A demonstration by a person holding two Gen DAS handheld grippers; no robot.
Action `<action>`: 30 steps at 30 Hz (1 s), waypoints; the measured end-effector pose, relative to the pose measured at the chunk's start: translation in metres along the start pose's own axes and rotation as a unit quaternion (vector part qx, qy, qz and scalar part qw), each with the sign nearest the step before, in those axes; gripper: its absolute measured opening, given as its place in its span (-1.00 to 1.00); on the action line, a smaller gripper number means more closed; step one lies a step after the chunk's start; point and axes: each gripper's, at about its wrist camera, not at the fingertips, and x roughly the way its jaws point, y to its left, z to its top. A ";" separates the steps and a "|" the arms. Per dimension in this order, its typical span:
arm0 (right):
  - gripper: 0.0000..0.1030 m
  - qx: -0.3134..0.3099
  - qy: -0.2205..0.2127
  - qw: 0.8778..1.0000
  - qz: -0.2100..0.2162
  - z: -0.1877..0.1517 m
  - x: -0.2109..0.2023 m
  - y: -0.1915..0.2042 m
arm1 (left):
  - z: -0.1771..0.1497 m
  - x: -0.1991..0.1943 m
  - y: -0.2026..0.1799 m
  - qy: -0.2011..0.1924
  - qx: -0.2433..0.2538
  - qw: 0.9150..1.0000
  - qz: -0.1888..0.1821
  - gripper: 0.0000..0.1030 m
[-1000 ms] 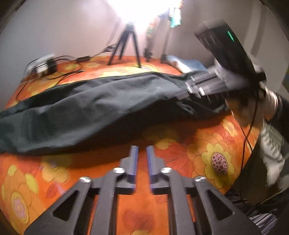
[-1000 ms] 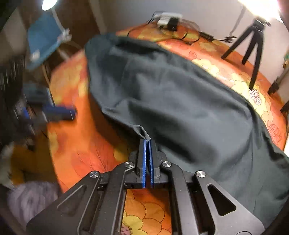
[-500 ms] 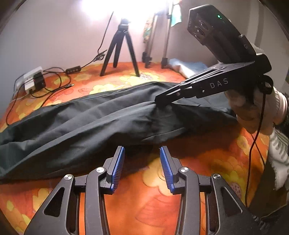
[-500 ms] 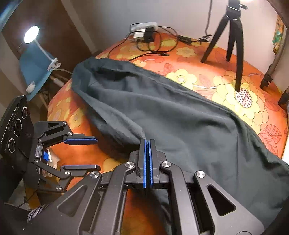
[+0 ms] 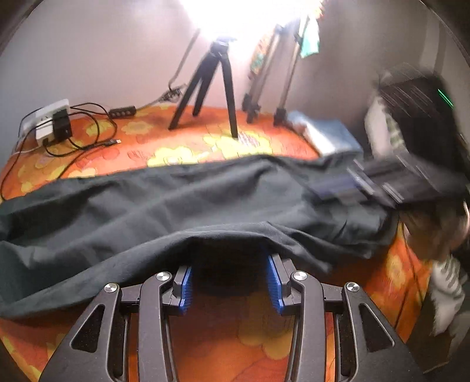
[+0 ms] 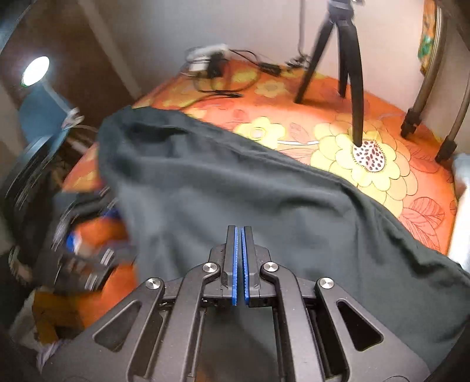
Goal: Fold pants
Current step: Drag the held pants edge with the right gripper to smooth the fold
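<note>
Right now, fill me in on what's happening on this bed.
A person with a handheld gripper in each hand is folding dark green pants laid lengthwise across an orange flowered bedspread. The left gripper has its jaws apart, and the near edge of the fabric drapes over its fingertips; it has just been opening, and the pads are not pressing on the cloth. The right gripper is nearly closed over the pants; whether it pinches any fabric I cannot tell. A black tripod stands behind the pants.

Pale wall [image 5: 88, 58], glaring lamp [image 5: 243, 14], orange floral bedspread [image 5: 235, 338].
</note>
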 end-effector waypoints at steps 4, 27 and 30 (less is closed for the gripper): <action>0.26 -0.055 -0.013 0.998 0.015 -0.024 -0.022 0.035 | 0.012 0.003 0.003 -0.001 -0.004 1.000 0.000 -0.23; -0.97 0.043 -0.004 0.997 -0.058 0.029 0.031 -0.042 | -0.008 0.036 -0.028 0.054 0.055 0.997 -0.022 -0.23; -0.97 0.035 -0.002 0.998 -0.057 0.026 0.030 -0.039 | -0.008 0.040 -0.042 0.055 0.073 0.995 -0.033 -0.23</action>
